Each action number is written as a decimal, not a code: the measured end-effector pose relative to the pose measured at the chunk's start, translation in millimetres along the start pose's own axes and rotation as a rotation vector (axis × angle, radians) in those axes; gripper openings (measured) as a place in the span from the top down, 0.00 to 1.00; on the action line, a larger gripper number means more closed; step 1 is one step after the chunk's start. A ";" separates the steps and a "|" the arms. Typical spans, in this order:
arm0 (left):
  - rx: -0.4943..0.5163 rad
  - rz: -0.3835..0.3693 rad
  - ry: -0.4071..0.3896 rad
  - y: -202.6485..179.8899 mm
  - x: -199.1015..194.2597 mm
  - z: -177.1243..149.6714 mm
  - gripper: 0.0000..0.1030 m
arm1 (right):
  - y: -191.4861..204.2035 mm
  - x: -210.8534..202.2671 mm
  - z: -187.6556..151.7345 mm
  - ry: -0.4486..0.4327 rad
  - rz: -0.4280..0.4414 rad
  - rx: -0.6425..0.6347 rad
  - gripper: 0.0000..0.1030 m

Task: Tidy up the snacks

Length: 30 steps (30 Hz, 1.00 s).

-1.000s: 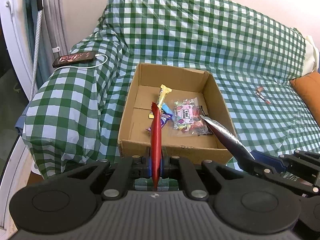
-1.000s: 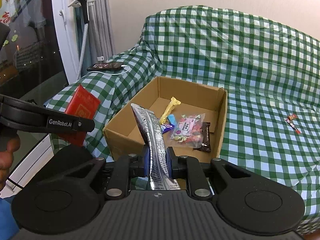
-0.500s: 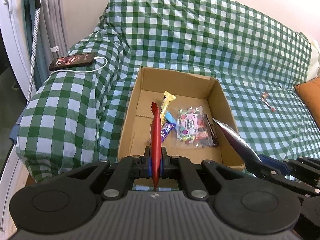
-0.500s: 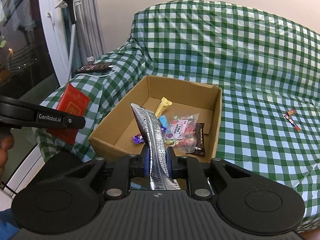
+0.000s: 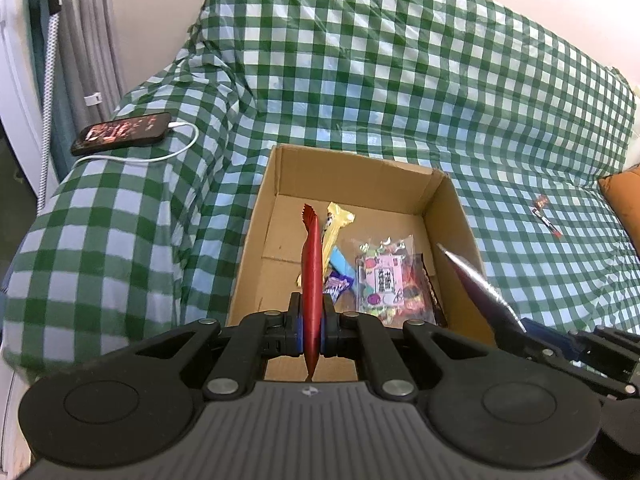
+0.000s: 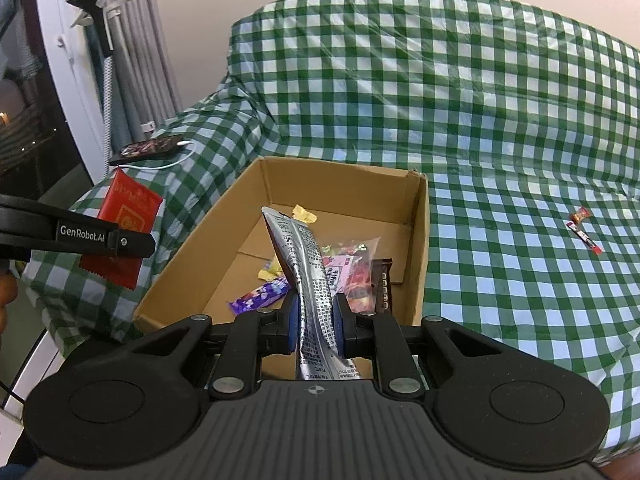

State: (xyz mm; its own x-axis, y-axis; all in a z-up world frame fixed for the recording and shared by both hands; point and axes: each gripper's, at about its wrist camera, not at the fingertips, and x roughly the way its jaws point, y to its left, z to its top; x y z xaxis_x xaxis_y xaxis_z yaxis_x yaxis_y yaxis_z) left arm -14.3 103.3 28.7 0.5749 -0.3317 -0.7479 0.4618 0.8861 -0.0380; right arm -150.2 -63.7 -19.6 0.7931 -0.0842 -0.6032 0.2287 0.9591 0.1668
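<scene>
An open cardboard box (image 5: 460, 216) sits on the green checked sofa cover; it also shows in the right wrist view (image 6: 418, 216). Inside lie a yellow wrapper (image 5: 334, 224), a purple wrapper (image 6: 260, 294), a clear candy bag (image 5: 386, 280) and a dark bar (image 6: 384, 284). My left gripper (image 5: 312, 330) is shut on a flat red packet (image 5: 312, 264), held edge-on over the box's near wall. My right gripper (image 6: 316, 330) is shut on a silver pouch (image 6: 304, 264), just before the box's near edge. The red packet (image 6: 124, 216) shows left of the box in the right wrist view.
A phone (image 5: 122, 134) on a white cable lies on the sofa's left armrest. Two small red wrapped sweets (image 5: 546, 216) lie on the seat right of the box. An orange cushion (image 5: 622, 196) is at the far right. A curtain and lamp stand are at left.
Both grippers have moved forward toward the box with their packets; the box now looks larger and nearer in both views.
</scene>
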 end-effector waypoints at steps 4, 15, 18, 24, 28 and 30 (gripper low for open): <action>0.007 -0.008 0.010 -4.7 20.3 13.9 0.93 | -21.3 21.5 8.2 0.018 -0.006 0.019 0.82; 0.027 0.005 0.076 -9.4 88.4 39.3 0.93 | -63.3 86.1 20.5 0.069 -0.011 0.061 0.82; 0.035 0.015 0.095 -10.7 105.3 42.3 0.93 | -65.6 98.9 22.6 0.076 -0.022 0.071 0.82; 0.056 0.038 0.121 -10.6 135.0 43.7 0.93 | -68.2 126.8 30.4 0.095 -0.031 0.089 0.82; 0.073 0.044 0.127 -11.2 151.1 45.5 0.93 | -74.5 138.1 31.7 0.097 -0.038 0.103 0.82; 0.091 0.034 0.124 -11.3 156.3 48.7 0.87 | -76.4 142.6 32.3 0.095 -0.038 0.112 0.81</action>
State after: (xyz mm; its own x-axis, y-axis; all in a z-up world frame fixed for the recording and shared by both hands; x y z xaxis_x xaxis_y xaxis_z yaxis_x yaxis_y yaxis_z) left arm 103.2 25.6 -55.5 0.5057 -0.2547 -0.8243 0.5064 0.8611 0.0446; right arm -36.4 -157.8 -93.2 0.7265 -0.0889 -0.6814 0.3232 0.9192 0.2248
